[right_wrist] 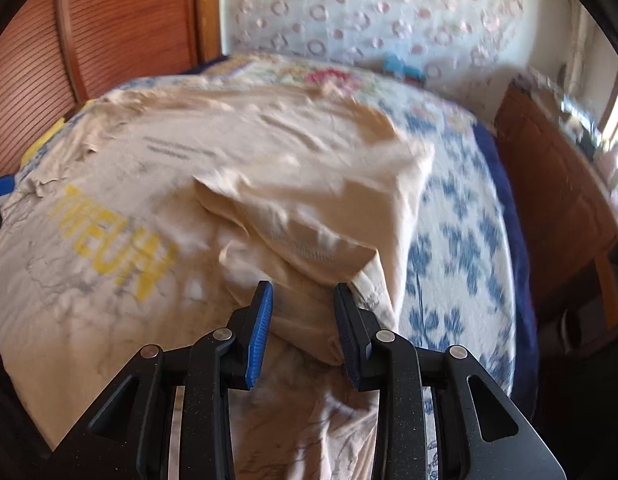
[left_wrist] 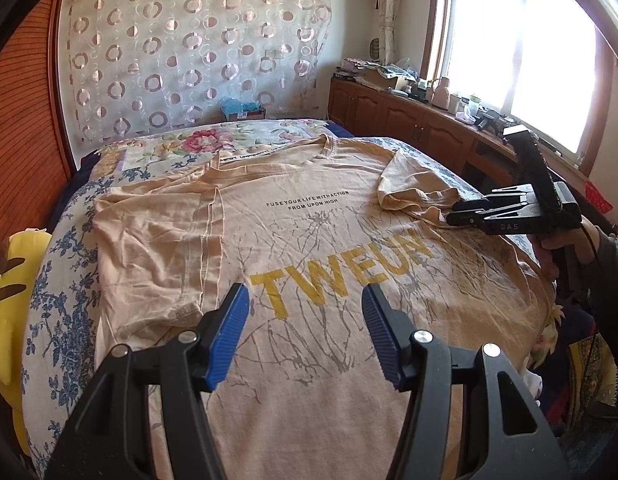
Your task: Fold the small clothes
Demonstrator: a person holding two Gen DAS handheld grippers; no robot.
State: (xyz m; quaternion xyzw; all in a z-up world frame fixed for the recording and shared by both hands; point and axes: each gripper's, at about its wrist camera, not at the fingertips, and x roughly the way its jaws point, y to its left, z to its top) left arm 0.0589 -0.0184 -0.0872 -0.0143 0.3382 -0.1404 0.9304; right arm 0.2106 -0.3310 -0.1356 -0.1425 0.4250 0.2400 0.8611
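I have the left hand-held gripper (left_wrist: 305, 308) hanging released over the lower front of the beige T-shirt (left_wrist: 309, 248), its blue pads (left_wrist: 229, 336) spread wide either side of the yellow TWEUN lettering (left_wrist: 341, 272) and touching no cloth. The T-shirt lies spread on the bed (left_wrist: 61, 280), print up, collar toward the far wall, over a quilt with blue flowers. The sleeve (left_wrist: 157, 248) on the left side is already folded in across the chest. My right hand-held gripper (left_wrist: 459, 216) is at the other sleeve (left_wrist: 413, 192), which is drawn inward and bunched, its hem right at the fingertips. From the right wrist view, which is blurred, that sleeve's (right_wrist: 305, 232) cloth sits between the half-parted blue pads (right_wrist: 261, 332); whether they are actually pinching it I cannot tell. A yellow plush toy (left_wrist: 13, 320) sits at the bed's left edge, and a wooden counter (left_wrist: 429, 120) under the window carries clutter
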